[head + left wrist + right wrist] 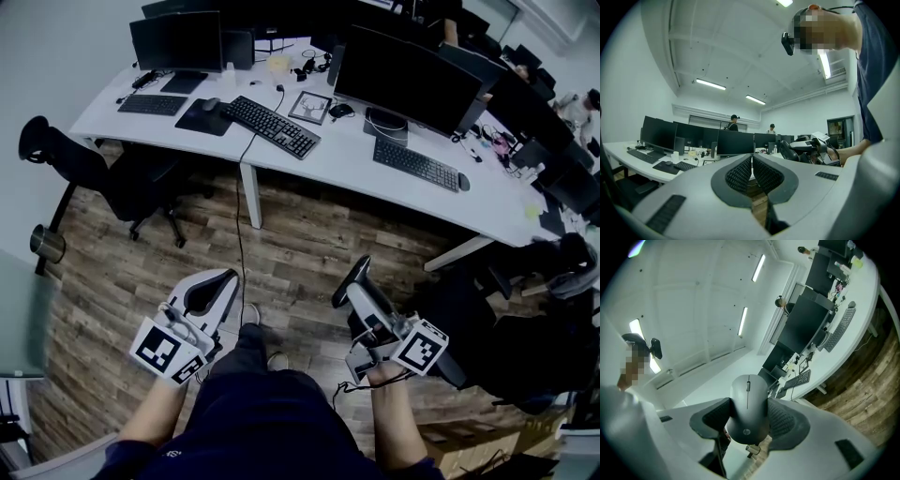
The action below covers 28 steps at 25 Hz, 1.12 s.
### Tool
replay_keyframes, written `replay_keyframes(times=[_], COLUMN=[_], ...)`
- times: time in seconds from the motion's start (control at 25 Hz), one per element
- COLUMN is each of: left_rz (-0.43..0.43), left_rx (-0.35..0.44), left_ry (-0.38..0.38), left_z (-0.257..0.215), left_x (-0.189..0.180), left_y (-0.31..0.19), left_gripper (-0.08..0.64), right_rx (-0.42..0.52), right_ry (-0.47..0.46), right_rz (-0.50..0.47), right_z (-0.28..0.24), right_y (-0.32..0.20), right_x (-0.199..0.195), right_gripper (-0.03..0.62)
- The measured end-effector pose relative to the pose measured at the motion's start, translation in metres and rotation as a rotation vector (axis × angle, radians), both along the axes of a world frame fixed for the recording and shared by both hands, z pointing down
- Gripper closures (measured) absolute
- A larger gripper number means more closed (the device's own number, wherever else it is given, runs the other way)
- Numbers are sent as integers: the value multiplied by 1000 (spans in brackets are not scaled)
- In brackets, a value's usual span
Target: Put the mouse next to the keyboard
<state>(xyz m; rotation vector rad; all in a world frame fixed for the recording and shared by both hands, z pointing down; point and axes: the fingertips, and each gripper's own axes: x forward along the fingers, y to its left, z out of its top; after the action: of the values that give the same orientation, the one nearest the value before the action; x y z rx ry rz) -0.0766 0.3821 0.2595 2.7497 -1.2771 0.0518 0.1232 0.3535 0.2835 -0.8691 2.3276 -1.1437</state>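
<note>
My right fingers (782,417) clamp the dark grey mouse (747,408) by its sides, out over the wood floor (291,244), well short of the far counter (347,155) and its black keyboard (272,126). My left fingers (738,176) are pressed together at the tips, with nothing between them.

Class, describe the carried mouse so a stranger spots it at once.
In front of the long white desk, over the wooden floor, find the right gripper. The grey mouse is clamped between its jaws; the other mice lie on the desk.
</note>
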Motion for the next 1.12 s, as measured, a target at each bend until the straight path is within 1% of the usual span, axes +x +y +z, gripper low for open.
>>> replay_keyframes(times=[0.08, 0.2, 0.4, 0.56, 0.72, 1.04, 1.12], left_rz=[-1, -1, 1, 2, 7, 17, 21], left_rx=[-2, -6, -9, -16, -20, -33, -35], left_ry=[1, 4, 8, 9, 12, 23, 27], left_z=[1, 4, 9, 13, 15, 22, 23], left_x=[-1, -1, -3, -6, -11, -21, -26], left_y=[-7, -17, -35, -49, -66, -100, -109], left_gripper=[526, 526, 526, 526, 526, 526, 526], right_rx=[5, -16, -1, -12, -8, -41, -32], right_ry=[2, -3, 14, 12, 21, 20, 25], right_rz=[-4, 2, -7, -3, -1, 16, 16], right_z=[0, 4, 7, 10, 10, 19, 17], right_y=[-7, -17, -34, -49, -64, -96, -105], right_x=[-1, -1, -6, -9, -14, -24, -30], right_gripper=[336, 336, 336, 336, 336, 336, 336])
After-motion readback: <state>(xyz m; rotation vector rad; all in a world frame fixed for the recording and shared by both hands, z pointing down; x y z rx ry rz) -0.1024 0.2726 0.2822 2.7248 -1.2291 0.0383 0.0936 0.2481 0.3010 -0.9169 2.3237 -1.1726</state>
